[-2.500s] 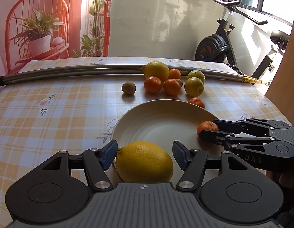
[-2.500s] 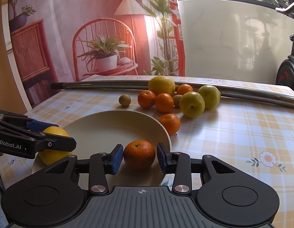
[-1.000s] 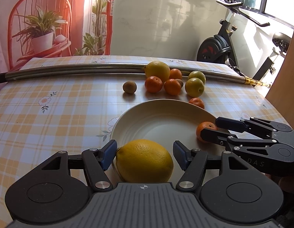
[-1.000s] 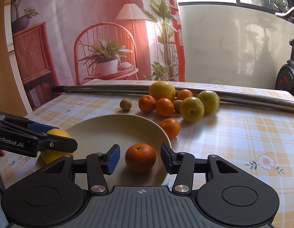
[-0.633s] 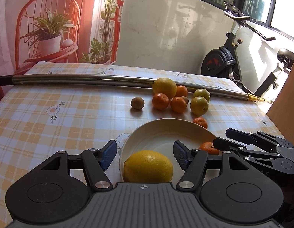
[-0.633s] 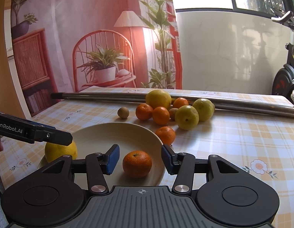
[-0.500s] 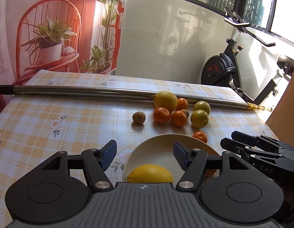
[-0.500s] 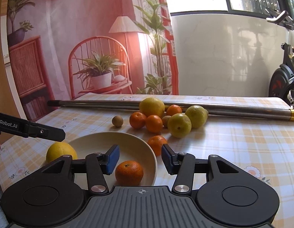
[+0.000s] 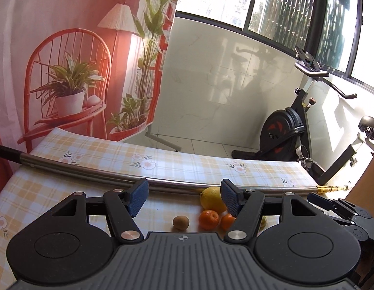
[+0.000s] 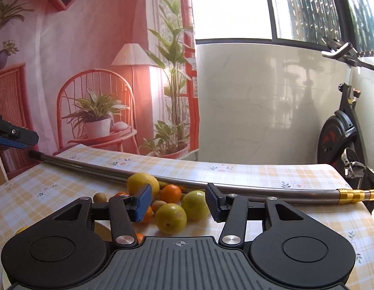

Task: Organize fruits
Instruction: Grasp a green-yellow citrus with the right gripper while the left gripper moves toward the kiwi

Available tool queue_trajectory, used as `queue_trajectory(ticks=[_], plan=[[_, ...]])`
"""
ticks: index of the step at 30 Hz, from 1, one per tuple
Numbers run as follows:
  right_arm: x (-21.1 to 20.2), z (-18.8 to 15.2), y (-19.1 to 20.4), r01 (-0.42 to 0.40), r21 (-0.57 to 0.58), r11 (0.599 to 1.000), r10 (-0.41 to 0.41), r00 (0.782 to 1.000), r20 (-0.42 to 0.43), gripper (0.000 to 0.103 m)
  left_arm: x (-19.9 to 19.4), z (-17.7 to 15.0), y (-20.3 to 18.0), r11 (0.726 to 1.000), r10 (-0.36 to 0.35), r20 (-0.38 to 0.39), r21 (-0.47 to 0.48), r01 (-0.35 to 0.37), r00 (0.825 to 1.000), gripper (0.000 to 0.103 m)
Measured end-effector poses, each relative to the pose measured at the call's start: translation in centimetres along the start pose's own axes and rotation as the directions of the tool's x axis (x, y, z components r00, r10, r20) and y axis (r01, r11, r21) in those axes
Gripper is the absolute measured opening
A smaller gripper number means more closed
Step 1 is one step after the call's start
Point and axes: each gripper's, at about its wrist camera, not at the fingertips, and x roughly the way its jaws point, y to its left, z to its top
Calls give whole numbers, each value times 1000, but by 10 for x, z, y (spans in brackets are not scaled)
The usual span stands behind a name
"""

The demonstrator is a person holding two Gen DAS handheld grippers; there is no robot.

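My left gripper (image 9: pixel 183 198) is open and empty, raised above the checked table (image 9: pixel 66 205). Past its fingers lie a large yellow citrus (image 9: pixel 211 199), a kiwi (image 9: pixel 181 222) and two tangerines (image 9: pixel 208 219). My right gripper (image 10: pixel 179 204) is also open with nothing between its pads; it shows at the right edge of the left wrist view (image 9: pixel 332 207). Beyond it sit two green-yellow citrus (image 10: pixel 170 218), a tangerine (image 10: pixel 170 193), the yellow citrus (image 10: pixel 141 183) and a kiwi (image 10: pixel 100 197). The plate is hidden under the gripper bodies.
A long metal pole (image 9: pixel 90 176) lies across the table behind the fruit, with a gold end (image 10: pixel 351 195) at the right. An exercise bike (image 9: pixel 283 135) stands past the far right edge. The left gripper's tip (image 10: pixel 22 137) shows at the left of the right wrist view.
Both grippers rose and drew back from the plate, leaving the large yellow fruit and a tangerine on it. Both views tilted up; the plate dropped out of sight.
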Motion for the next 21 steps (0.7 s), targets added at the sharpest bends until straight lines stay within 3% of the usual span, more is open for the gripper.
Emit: queue_trajectory(ticks=[7,11,17,21], plan=[[37,34,-27,24,46,999,-25,999,21,46,13,33,-3,999,36,90,-9,-36,995,70],[71,34,-39,38,61,997,-35,998,-44,46,35,32,-3,999,51,36,0,-51,998,71],[115,9,-49,44,140,989,-17,982,-187,46,64,17,11,998,69,-50,-2,-70,996,71],[130,-5,-55,36,228,973,16,975,-222,47,76,11,20,998,64,-88,-11,-65,994,71]])
